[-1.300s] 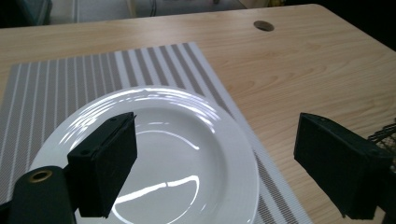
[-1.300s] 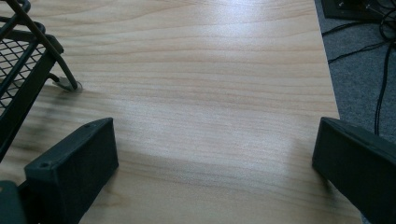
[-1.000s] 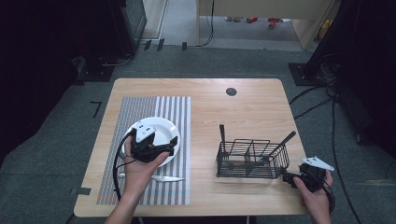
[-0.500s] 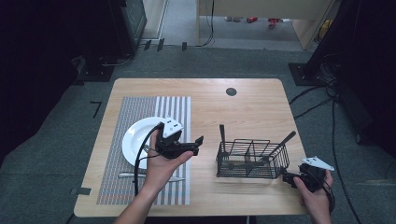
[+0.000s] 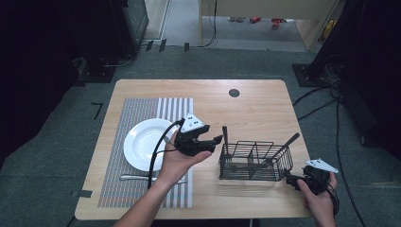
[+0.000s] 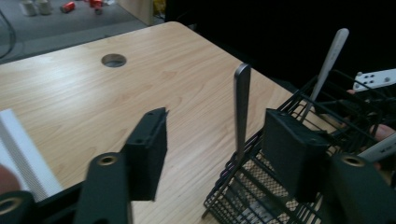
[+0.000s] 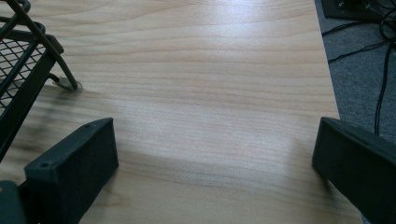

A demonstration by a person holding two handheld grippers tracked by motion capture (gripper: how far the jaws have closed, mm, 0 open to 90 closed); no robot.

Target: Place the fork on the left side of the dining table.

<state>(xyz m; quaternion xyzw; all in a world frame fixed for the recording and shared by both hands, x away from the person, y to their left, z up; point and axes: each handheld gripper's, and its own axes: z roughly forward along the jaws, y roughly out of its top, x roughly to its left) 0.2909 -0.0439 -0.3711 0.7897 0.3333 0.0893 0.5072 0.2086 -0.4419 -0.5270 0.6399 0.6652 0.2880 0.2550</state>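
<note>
Hands at a light wooden bench [image 5: 265,104]: the left tool [image 5: 208,140], jaws spread and empty, nears a grey metal utensil handle [image 6: 242,107] upright in the black wire basket [image 5: 255,161], apparently about to close on it, while the right tool [image 7: 215,168] rests released beside the basket.

I see a pale wood-grain worktop [image 5: 255,113] with a dark round hole [image 5: 234,92] near the top of the frame. At left lies a grey-and-white striped placemat [image 5: 137,106] under a plain white round plate [image 5: 139,142]. Right of centre stands a black wire basket [image 5: 255,163] with a grey metal handle [image 6: 242,105]. Both black grippers [image 5: 215,142] [image 5: 293,182] carry pale grey plates; the carpet [image 5: 198,61] is dark grey.
</note>
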